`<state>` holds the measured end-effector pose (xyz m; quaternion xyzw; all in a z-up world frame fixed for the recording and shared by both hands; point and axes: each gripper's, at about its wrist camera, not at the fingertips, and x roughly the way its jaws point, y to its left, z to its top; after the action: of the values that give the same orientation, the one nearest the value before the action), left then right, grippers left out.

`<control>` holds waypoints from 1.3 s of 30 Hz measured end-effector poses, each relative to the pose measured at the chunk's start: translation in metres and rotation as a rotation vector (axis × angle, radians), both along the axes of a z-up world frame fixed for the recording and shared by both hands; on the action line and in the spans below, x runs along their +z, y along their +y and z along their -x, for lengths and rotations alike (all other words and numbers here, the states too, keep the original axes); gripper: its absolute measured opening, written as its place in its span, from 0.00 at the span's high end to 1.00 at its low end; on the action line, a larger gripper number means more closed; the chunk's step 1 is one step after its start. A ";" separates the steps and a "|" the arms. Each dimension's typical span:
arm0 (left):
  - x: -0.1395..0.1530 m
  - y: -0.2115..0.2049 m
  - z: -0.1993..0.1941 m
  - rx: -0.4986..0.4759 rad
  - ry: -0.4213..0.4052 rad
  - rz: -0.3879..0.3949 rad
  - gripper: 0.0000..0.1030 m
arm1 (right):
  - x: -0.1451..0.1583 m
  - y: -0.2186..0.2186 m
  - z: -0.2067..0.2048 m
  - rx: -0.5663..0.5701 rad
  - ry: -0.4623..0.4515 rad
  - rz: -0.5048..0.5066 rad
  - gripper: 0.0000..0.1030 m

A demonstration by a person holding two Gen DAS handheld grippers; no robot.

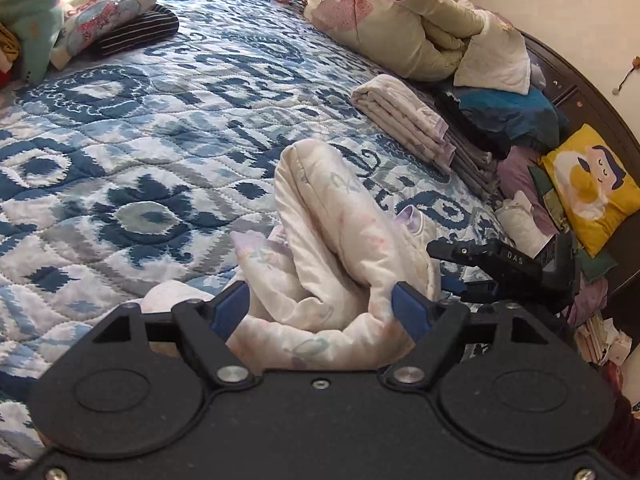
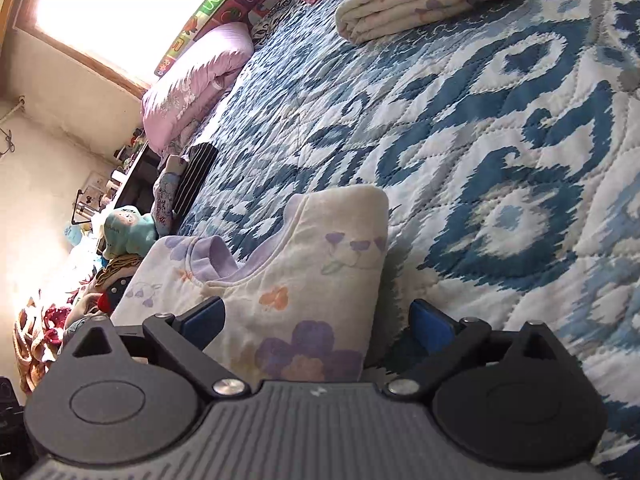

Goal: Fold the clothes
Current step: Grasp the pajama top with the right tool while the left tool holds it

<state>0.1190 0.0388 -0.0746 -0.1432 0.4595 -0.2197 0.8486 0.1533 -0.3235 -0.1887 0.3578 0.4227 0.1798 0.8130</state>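
A cream floral quilted garment [image 1: 344, 240] lies bunched on the blue patterned quilt [image 1: 140, 140]. My left gripper [image 1: 320, 308] is open, its blue pads on either side of a thick fold of the garment. The right gripper shows in the left wrist view [image 1: 500, 264] at the garment's right side. In the right wrist view the garment [image 2: 288, 280] with its lilac collar lies between the spread fingers of my right gripper [image 2: 316, 320], which is open; the right pad [image 2: 430, 326] stands clear of the cloth.
A folded cream stack [image 1: 404, 116] lies on dark folded cloth at right. A bundled duvet [image 1: 420, 28] lies behind it, a yellow cushion [image 1: 592, 188] at far right. Folded clothes [image 1: 108, 20] lie at far left. A lilac pillow [image 2: 192, 84] lies by the window.
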 end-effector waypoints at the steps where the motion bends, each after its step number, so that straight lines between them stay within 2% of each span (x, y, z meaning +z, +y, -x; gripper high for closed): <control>1: -0.007 -0.005 -0.008 -0.026 0.028 0.001 0.14 | 0.002 0.004 -0.003 0.043 0.001 -0.003 0.09; 4: -0.025 -0.021 -0.022 -0.104 0.097 -0.014 0.16 | 0.010 0.024 -0.004 0.162 -0.032 0.019 0.24; 5: -0.031 -0.027 -0.024 -0.141 0.110 -0.018 0.26 | 0.013 0.030 -0.003 0.196 -0.049 0.023 0.30; 6: -0.037 -0.033 -0.026 -0.179 0.122 -0.022 0.35 | 0.016 0.035 -0.003 0.228 -0.065 0.025 0.32; 7: -0.038 -0.038 -0.027 -0.211 0.116 -0.041 0.54 | 0.020 0.039 -0.002 0.251 -0.081 0.029 0.37; 8: -0.037 -0.043 -0.028 -0.241 0.104 -0.065 0.60 | 0.024 0.042 -0.002 0.266 -0.096 0.035 0.43; 11: -0.019 -0.045 -0.041 -0.284 0.037 -0.109 0.68 | 0.050 0.046 -0.006 0.290 -0.160 0.031 0.56; 13: 0.004 -0.041 -0.061 -0.287 -0.052 -0.134 0.69 | 0.074 0.045 -0.013 0.286 -0.219 0.016 0.58; 15: 0.030 -0.041 -0.080 -0.288 -0.174 -0.185 0.69 | 0.100 0.042 -0.024 0.273 -0.290 0.012 0.61; 19: 0.074 -0.043 -0.108 -0.269 -0.531 -0.302 0.69 | 0.159 0.041 -0.052 0.223 -0.469 0.049 0.65; 22: 0.082 -0.036 -0.119 -0.209 -0.698 -0.291 0.68 | 0.188 0.046 -0.062 0.201 -0.612 0.130 0.66; 24: 0.074 -0.034 -0.111 -0.201 -0.821 -0.324 0.61 | 0.190 0.051 -0.060 0.201 -0.654 0.173 0.68; 25: 0.065 -0.032 -0.104 -0.221 -0.829 -0.346 0.55 | 0.191 0.054 -0.059 0.201 -0.675 0.195 0.68; 26: 0.056 -0.028 -0.097 -0.254 -0.804 -0.346 0.52 | 0.191 0.057 -0.058 0.203 -0.693 0.216 0.68; 28: 0.031 -0.016 -0.076 -0.395 -0.675 -0.356 0.45 | 0.177 0.063 -0.046 0.290 -0.653 0.241 0.68; 30: 0.006 -0.004 -0.048 -0.536 -0.553 -0.412 0.43 | 0.155 0.072 -0.024 0.465 -0.559 0.267 0.64; 32: -0.013 0.013 -0.015 -0.605 -0.495 -0.452 0.43 | 0.137 0.080 0.006 0.588 -0.495 0.320 0.43; 34: -0.023 0.034 0.011 -0.604 -0.434 -0.436 0.43 | 0.119 0.084 0.035 0.693 -0.431 0.349 0.41; 35: -0.023 0.043 0.020 -0.579 -0.422 -0.422 0.43 | 0.113 0.085 0.050 0.735 -0.392 0.323 0.41; 37: -0.020 0.058 0.035 -0.523 -0.382 -0.389 0.41 | 0.109 0.081 0.075 0.760 -0.339 0.294 0.39; 39: -0.014 0.068 0.049 -0.460 -0.366 -0.325 0.41 | 0.114 0.073 0.091 0.747 -0.324 0.291 0.38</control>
<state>0.0697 0.1071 -0.0887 0.1436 0.3487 -0.3515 0.8569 0.0626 -0.2509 -0.0750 0.0289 0.4111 0.4540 0.7900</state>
